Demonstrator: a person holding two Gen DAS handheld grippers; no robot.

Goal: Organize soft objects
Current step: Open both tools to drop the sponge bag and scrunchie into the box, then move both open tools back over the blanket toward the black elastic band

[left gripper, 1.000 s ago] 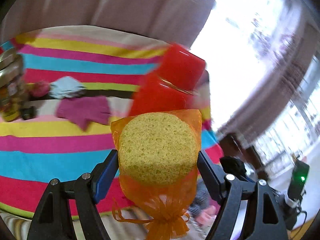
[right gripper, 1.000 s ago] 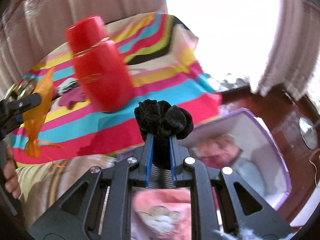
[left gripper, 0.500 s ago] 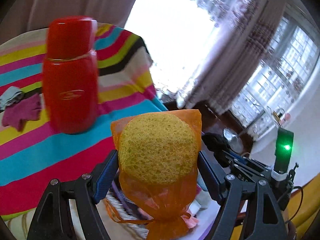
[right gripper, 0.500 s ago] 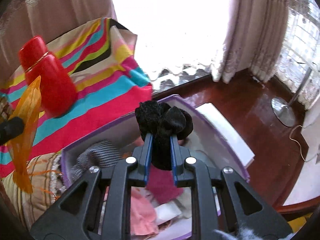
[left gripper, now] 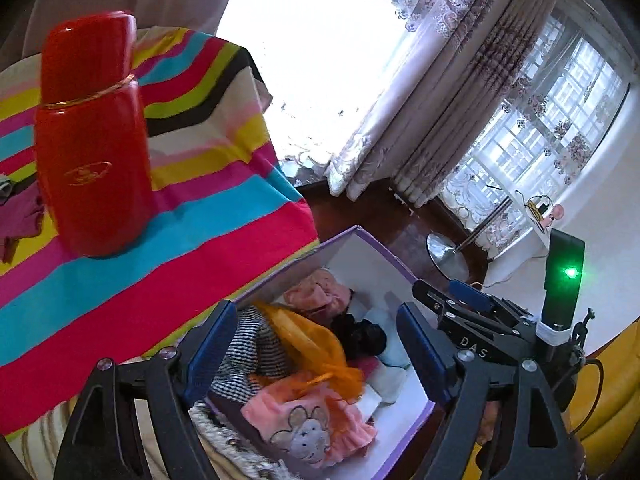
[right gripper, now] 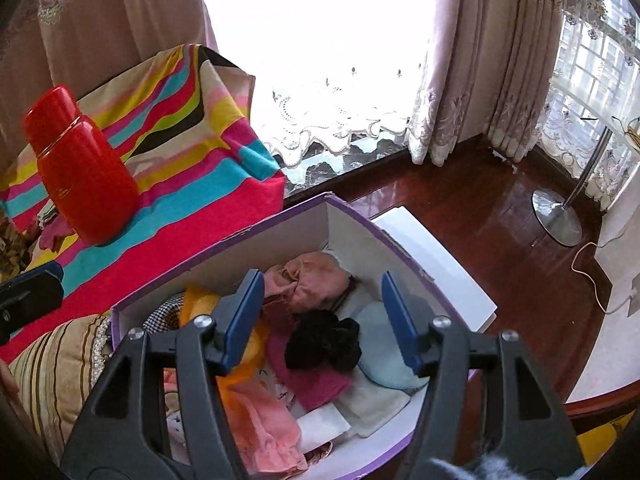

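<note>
A purple-edged white box [right gripper: 352,216] stands beside the striped table and holds soft things. My left gripper [left gripper: 316,344] is open and empty above it; the orange mesh bag with the sponge [left gripper: 312,344] lies in the box below. My right gripper [right gripper: 324,316] is open and empty above the box; the black scrunchie [right gripper: 324,344] lies inside, also in the left wrist view [left gripper: 362,338]. Pink cloths [right gripper: 316,276], a checked cloth [left gripper: 252,356] and a pale blue pad [right gripper: 380,348] also lie in the box [left gripper: 372,240].
A red flask [left gripper: 92,136], also in the right wrist view [right gripper: 80,164], stands on the striped tablecloth [left gripper: 208,216]. A magenta cloth [left gripper: 20,212] lies at the table's left. A striped cushion [right gripper: 52,364] sits left of the box. A lamp base [right gripper: 556,216] stands on the dark wood floor.
Both grippers have opened over the box. The orange sponge bag and the black scrunchie have dropped out of them into the box. Both views have swung right, from the table toward the box.
</note>
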